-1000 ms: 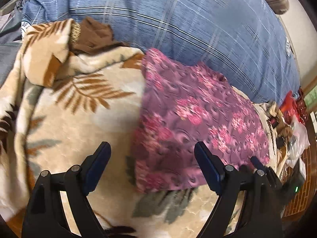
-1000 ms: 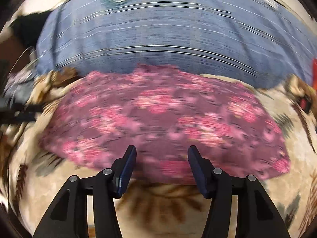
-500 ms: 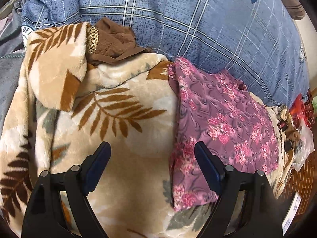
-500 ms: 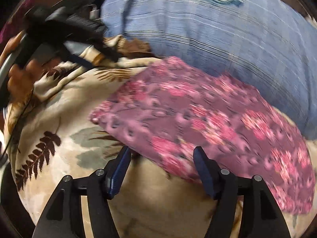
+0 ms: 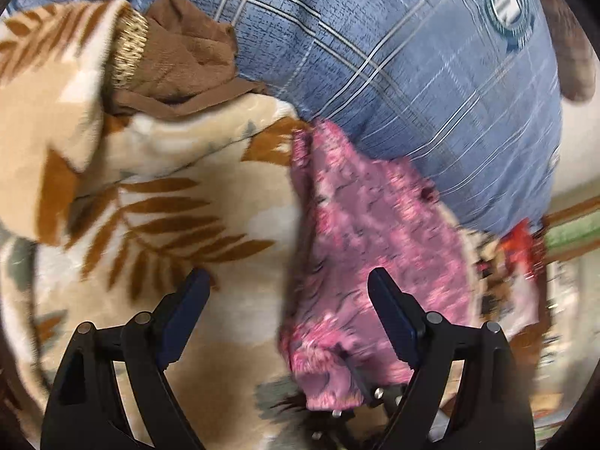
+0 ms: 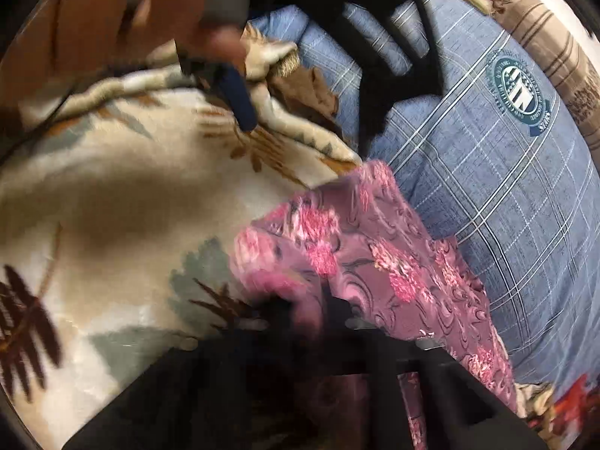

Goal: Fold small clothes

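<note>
A purple garment with pink flowers (image 5: 367,232) lies folded on a beige leaf-print blanket (image 5: 168,195), against a blue plaid pillow. My left gripper (image 5: 288,292) hangs open above the garment's left edge, nothing between its fingers. My right gripper (image 6: 311,315) is at the garment's near corner (image 6: 270,262); its jaws are closing and pinch the pink cloth. That pinched corner and the right gripper's tip (image 5: 356,393) also show low in the left wrist view. The left gripper (image 6: 303,112) appears at the top of the right wrist view, held by a hand.
A crumpled brown garment (image 5: 180,60) with a gold cuff lies at the back left on the blanket. The blue plaid pillow (image 5: 412,75) bounds the far side. Red packets and clutter (image 5: 521,247) sit at the right, off the blanket's edge.
The right gripper swung round to the garment's near-left corner and closed its jaws on the cloth. The left gripper shifted left, staying open, so the garment now sits toward its right finger.
</note>
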`<state>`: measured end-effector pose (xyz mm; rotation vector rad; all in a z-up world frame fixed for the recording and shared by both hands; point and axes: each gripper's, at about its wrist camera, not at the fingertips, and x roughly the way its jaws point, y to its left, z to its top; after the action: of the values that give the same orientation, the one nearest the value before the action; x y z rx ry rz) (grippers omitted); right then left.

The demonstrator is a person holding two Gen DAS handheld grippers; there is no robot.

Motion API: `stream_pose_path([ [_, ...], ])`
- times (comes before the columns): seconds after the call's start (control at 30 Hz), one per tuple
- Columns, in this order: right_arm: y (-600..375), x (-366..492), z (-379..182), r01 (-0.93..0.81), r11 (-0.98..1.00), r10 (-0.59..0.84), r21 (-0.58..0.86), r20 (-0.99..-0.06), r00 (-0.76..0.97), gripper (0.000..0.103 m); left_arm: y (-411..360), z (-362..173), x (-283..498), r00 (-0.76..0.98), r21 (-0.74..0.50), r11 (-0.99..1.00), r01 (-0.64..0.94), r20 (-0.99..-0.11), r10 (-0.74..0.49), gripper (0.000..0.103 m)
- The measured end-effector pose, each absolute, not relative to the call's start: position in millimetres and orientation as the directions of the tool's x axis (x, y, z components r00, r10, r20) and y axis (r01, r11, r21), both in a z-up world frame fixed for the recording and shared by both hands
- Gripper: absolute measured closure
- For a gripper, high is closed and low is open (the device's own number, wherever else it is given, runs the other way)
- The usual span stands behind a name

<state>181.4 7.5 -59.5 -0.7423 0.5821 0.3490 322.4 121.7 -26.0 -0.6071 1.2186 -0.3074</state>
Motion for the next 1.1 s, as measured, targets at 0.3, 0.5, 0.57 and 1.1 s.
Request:
stream_pose_path([
  [0.3, -16.1, 155.4, -32.8, -0.433, 0.725, 0.167, -0.536, -0.473, 0.865, 0.094, 62.7, -52.5, 358.2, 0.177, -0.659, 0.751, -0.054, -0.746, -0.642, 0.017],
  [0.5, -31.2, 152.5, -28.1, -0.432, 0.769, 0.192, -0.472, -0.473, 0.86, 0.094, 40.8, -42.3, 359.1, 0.22, -0.602, 0.797, -0.043, -0.784, -0.58, 0.095],
  [0.57, -39.0, 150.1, -23.2, -0.429, 0.789, 0.205, -0.44, -0.469, 0.859, 0.094, 36.0, -34.7, 357.2, 0.241, -0.587, 0.809, -0.035, -0.79, -0.563, 0.095],
  [1.1, -135.5, 134.0, 20.4, -0.346, 0.932, 0.269, -0.112, -0.429, 0.862, 0.094, -57.1, 42.5, 338.8, 0.335, -0.498, 0.863, 0.087, -0.801, -0.496, 0.095],
])
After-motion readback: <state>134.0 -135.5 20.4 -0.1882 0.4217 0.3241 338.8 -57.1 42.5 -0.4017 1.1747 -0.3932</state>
